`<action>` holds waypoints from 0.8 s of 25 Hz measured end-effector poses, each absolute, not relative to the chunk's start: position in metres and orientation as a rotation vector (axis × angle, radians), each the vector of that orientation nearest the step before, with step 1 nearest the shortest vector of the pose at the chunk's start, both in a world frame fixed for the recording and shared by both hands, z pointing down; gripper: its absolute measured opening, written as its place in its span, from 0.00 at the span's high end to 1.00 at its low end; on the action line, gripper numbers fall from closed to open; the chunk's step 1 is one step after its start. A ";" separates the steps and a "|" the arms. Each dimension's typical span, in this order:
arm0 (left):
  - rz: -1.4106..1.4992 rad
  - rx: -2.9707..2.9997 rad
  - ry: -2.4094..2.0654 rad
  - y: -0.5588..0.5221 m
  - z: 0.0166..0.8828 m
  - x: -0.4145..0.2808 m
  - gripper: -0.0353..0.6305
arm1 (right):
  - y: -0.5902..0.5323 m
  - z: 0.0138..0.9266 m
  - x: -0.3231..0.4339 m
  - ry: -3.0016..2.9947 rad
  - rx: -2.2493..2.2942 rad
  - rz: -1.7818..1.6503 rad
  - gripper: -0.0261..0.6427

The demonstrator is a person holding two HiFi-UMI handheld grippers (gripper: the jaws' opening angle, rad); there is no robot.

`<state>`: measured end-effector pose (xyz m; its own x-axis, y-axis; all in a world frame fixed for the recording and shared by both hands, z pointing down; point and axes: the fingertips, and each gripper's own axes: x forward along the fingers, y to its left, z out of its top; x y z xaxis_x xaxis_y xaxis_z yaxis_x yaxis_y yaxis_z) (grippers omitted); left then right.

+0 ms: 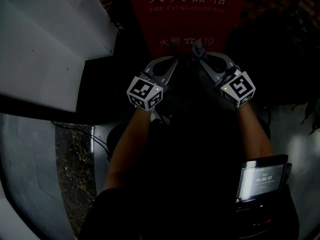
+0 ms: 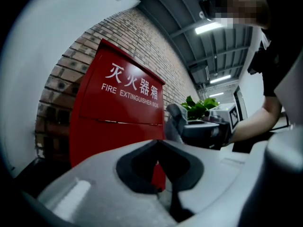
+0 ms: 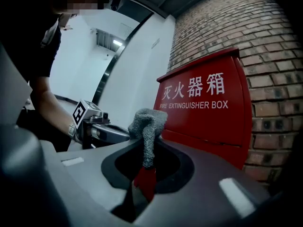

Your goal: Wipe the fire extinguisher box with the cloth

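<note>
The fire extinguisher box [image 1: 192, 14] stands upright against a brick wall [image 3: 265, 27]. Its broad red front faces both grippers, straight ahead of the fingers. The right gripper [image 1: 200, 56] has its fingers clenched on the grey knitted cloth [image 3: 147, 126]. A bunched tuft of the cloth sticks out past the fingertips and points at the lower part of the box front. In the head view that tuft sits against the red panel just under the lettering, but no view settles whether it touches or is only near. The left gripper [image 1: 170, 64] is just beside the right one, toward the box's left edge. Its fingers are drawn together with nothing between them, and only the red of the box shows through the gap behind their tips.

The right gripper carries the cloth and looks slightly nearer the box, so the wipe is likely its job. The cloth probably needs pressing forward onto the front and drawing across its width.
</note>
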<state>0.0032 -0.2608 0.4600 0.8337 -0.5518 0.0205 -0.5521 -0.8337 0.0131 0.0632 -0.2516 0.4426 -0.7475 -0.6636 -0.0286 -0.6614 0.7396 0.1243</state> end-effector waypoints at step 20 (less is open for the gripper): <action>0.040 2.972 -0.902 -0.249 0.465 0.004 0.94 | -0.235 0.458 0.049 -2.928 1.141 -0.156 0.89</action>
